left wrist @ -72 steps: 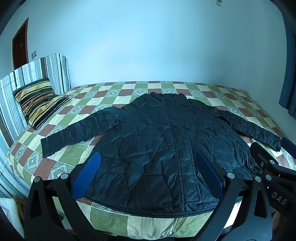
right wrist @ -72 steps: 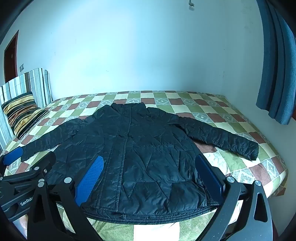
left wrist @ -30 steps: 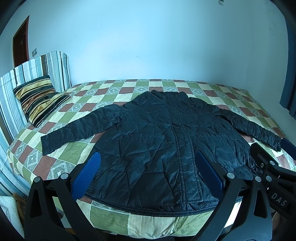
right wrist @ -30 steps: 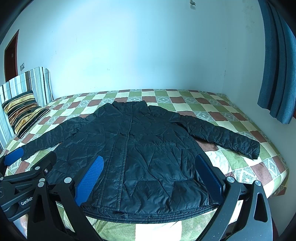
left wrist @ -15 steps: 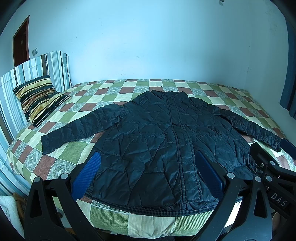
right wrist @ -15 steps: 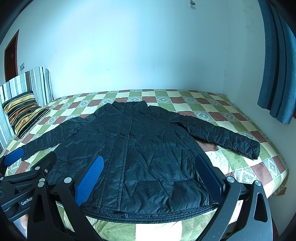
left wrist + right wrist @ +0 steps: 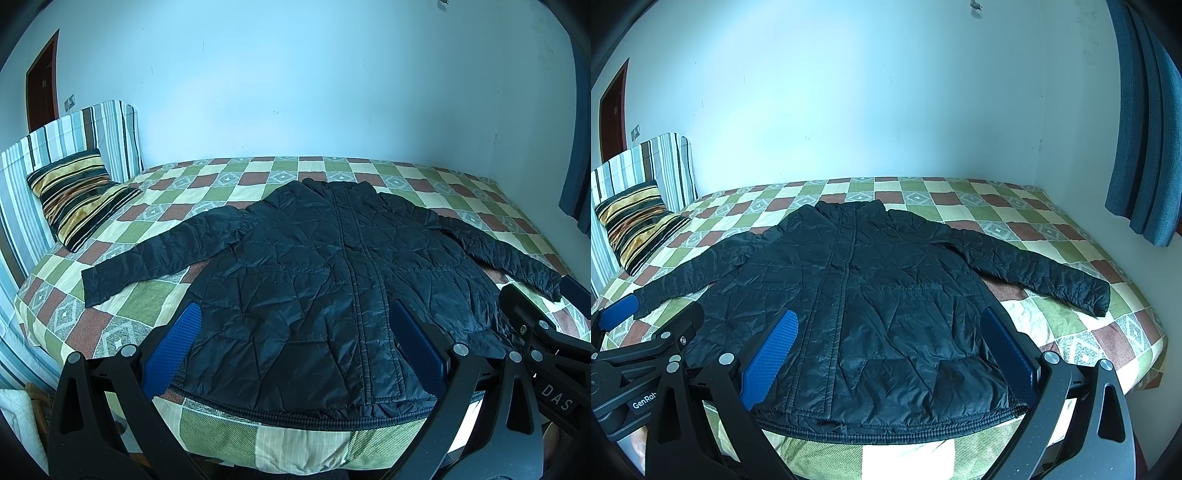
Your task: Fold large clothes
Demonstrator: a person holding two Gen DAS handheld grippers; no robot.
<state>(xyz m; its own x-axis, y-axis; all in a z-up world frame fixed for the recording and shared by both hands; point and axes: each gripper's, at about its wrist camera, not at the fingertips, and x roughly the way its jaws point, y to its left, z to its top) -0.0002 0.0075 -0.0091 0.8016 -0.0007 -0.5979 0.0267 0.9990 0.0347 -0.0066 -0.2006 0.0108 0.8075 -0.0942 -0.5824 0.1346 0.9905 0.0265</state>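
A black quilted jacket (image 7: 325, 273) (image 7: 871, 295) lies flat and face up on the bed, zipped, collar toward the far wall, both sleeves spread out to the sides. Its hem runs along the bed's near edge. My left gripper (image 7: 295, 347) hovers open in front of the hem, left of the zip, holding nothing. My right gripper (image 7: 890, 350) is open too, over the hem's right half. Each gripper shows at the edge of the other's view.
The bed (image 7: 229, 184) has a green, brown and cream checked cover. A striped pillow (image 7: 77, 195) leans on a striped headboard (image 7: 22, 192) at the left. A blue curtain (image 7: 1145, 122) hangs at the right. A door (image 7: 40, 88) stands far left.
Both views have shifted only slightly; the jacket has not moved and both grippers stay open.
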